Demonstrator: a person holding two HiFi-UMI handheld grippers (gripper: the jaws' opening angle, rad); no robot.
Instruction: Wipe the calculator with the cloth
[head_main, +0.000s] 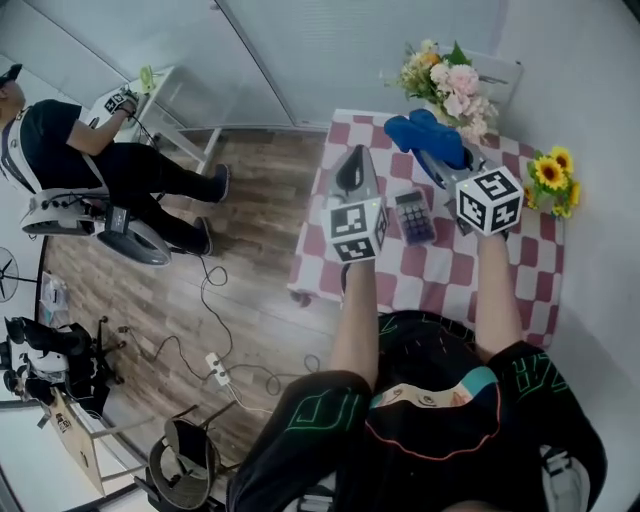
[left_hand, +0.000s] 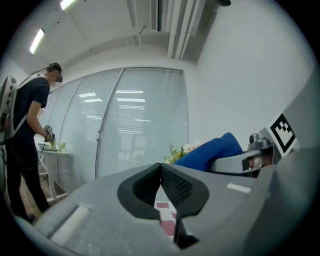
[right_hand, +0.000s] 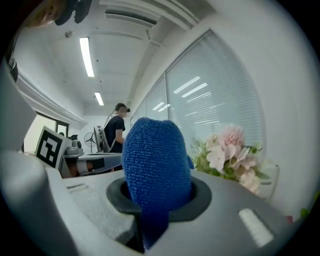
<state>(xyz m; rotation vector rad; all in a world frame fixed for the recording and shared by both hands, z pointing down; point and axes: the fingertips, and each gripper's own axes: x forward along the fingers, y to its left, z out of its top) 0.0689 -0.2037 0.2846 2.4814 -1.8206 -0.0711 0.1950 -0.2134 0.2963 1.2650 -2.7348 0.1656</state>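
A dark calculator lies on the red-and-white checked table, between my two grippers. My right gripper is shut on a blue cloth, raised above the table's far part; the cloth bulges out between the jaws in the right gripper view. My left gripper is shut with nothing in it, held above the table's left side; its jaws meet at the tips. The blue cloth and the right gripper also show at the right of the left gripper view.
A bouquet of pink flowers stands at the table's far edge and sunflowers at its right edge. A seated person is at the left beside a small white table. Cables run over the wooden floor.
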